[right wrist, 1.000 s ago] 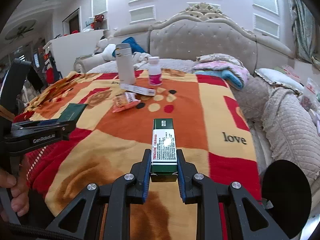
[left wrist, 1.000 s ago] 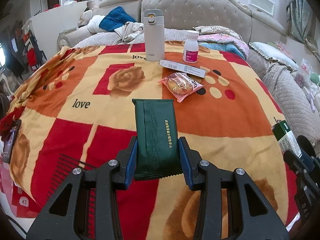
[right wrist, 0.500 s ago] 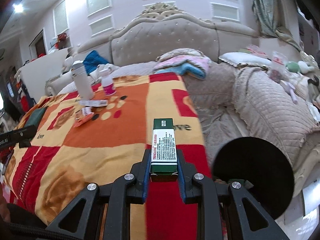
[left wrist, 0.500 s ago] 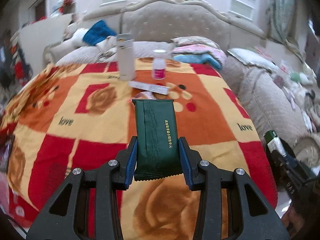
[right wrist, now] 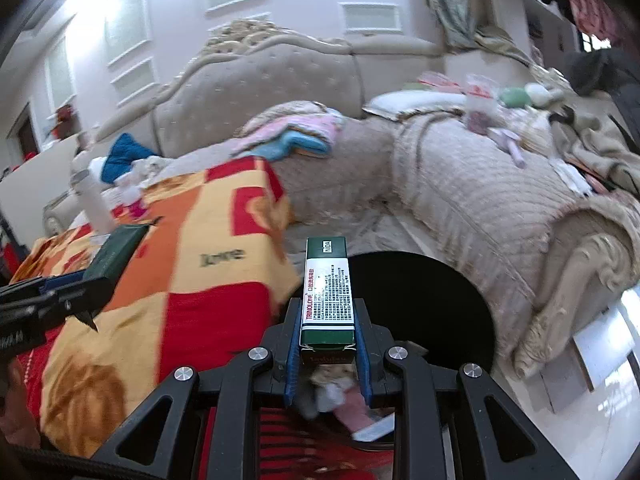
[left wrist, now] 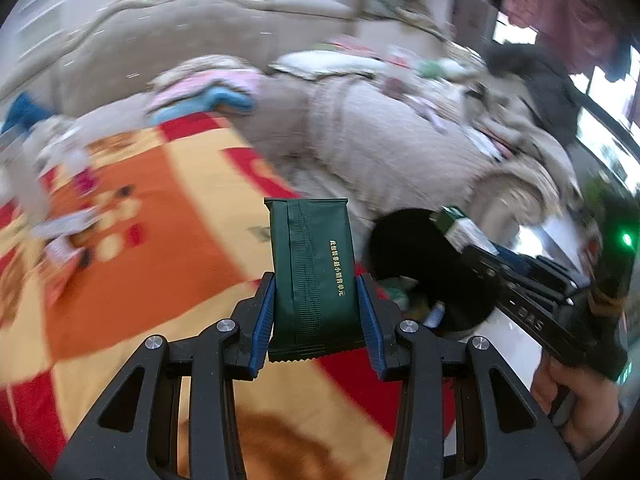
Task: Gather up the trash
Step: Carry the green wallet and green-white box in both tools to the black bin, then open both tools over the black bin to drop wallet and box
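Observation:
My left gripper (left wrist: 316, 312) is shut on a dark green flat packet (left wrist: 312, 276) and holds it in the air near the right edge of the blanket. My right gripper (right wrist: 327, 336) is shut on a green and white carton (right wrist: 327, 292), held over the black trash bin (right wrist: 432, 312) beside the bed. The bin (left wrist: 416, 248) also shows in the left wrist view, with the carton (left wrist: 460, 228) over its rim. Trash (right wrist: 340, 396) lies inside the bin. The packet also shows at the left of the right wrist view (right wrist: 116, 252).
An orange, red and yellow blanket (right wrist: 192, 280) covers the surface on the left. A white flask (right wrist: 90, 196), a small bottle and wrappers (left wrist: 64, 256) stand far back on it. A beige quilted sofa (right wrist: 460, 184) with loose clothes lies behind and right of the bin.
Both grippers have swung right, away from the blanket and toward the black bin. The carton now hangs over the bin opening. Both loads stay held.

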`<move>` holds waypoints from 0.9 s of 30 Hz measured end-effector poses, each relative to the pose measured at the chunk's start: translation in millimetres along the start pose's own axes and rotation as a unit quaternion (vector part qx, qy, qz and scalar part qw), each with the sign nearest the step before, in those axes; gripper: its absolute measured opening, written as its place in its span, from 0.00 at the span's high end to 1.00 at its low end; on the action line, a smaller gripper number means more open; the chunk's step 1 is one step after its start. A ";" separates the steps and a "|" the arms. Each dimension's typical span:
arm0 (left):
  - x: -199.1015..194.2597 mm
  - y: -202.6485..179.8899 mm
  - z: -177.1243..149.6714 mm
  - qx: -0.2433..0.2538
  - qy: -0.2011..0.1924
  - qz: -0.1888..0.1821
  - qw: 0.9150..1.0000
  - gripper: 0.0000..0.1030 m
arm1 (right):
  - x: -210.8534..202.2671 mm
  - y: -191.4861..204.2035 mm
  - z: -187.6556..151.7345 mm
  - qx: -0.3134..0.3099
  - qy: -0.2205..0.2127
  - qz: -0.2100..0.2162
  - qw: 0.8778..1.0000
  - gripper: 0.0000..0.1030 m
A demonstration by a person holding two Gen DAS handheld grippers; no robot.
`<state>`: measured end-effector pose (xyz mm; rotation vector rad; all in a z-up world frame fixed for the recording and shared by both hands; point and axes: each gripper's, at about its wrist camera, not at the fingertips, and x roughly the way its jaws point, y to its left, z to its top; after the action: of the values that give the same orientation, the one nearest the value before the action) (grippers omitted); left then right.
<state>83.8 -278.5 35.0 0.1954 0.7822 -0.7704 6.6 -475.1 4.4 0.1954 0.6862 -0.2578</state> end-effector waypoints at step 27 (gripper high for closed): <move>55.7 -4.1 42.1 0.016 0.020 -0.013 1.000 0.50 | 38.2 -36.0 5.0 0.068 0.047 -0.111 0.990 0.71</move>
<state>130.2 -330.2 26.4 0.2309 0.8123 -0.8058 27.3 -517.1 -19.9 0.2631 0.7859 -0.5115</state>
